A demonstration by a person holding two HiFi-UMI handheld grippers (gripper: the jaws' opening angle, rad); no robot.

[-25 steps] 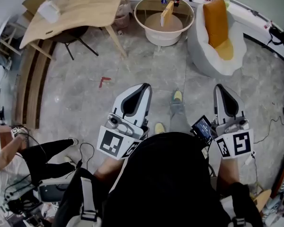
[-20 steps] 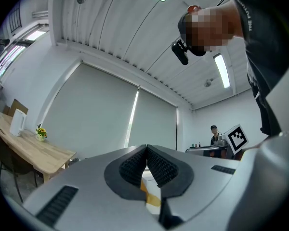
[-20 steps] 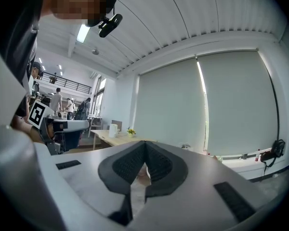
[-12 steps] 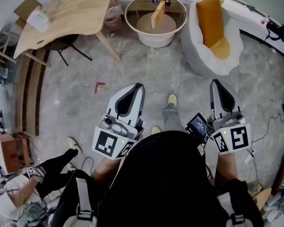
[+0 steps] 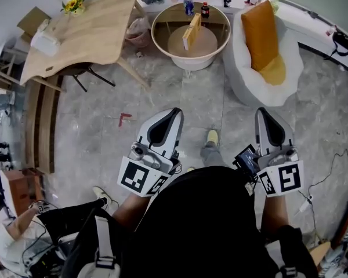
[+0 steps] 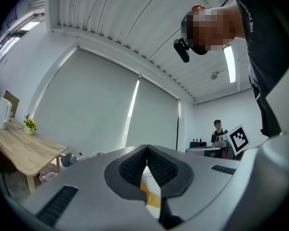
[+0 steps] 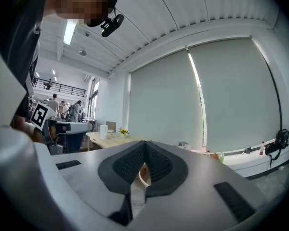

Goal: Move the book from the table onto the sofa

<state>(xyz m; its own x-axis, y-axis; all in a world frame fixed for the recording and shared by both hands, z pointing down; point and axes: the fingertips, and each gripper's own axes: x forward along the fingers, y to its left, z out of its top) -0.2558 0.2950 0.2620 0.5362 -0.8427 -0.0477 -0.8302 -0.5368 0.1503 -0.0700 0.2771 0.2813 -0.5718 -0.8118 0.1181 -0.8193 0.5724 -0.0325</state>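
both left gripper and right gripper are clenched empty, well short of the book standing on the round table ahead; it looks stiff and light, best pinched across its top edge.

The round desk has a white rim around a wooden top, and on that top the book stands on edge, with two bottles upright near the far rim. Just to its right, the white sofa carries an orange cushion propped against its back. To the left, a wooden desk on the grey floor bears a white box and yellow flowers, and a red mark lies on the floor
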